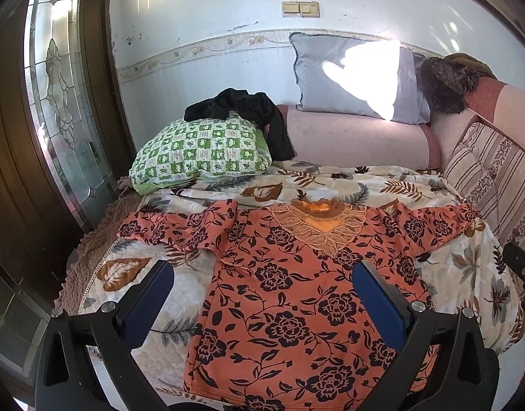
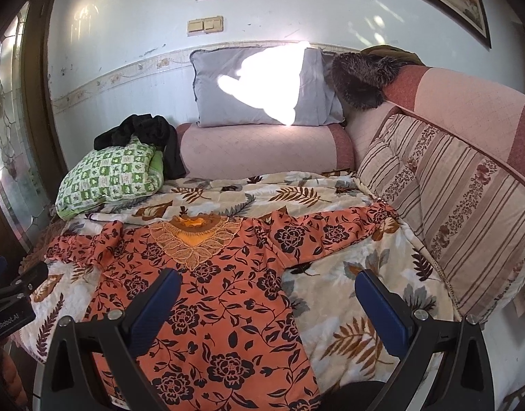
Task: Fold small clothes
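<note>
An orange top with black flowers [image 1: 289, 294] lies flat and spread on the leaf-print blanket [image 1: 207, 195], neckline away from me, both sleeves out to the sides. It also shows in the right wrist view [image 2: 214, 294]. My left gripper [image 1: 262, 274] is open and empty, held above the top's lower left part. My right gripper [image 2: 267, 282] is open and empty, above the top's right edge, with its left finger [image 2: 152, 304] over the cloth. The left gripper's body [image 2: 12, 294] shows at the left edge of the right wrist view.
A green checked pillow [image 1: 200, 150] with a black garment [image 1: 248, 109] on it lies at the back left. A grey pillow [image 1: 358, 78] leans on the wall. A striped cushion [image 2: 461, 205] lines the sofa's right side. A glass door [image 1: 57, 102] stands left.
</note>
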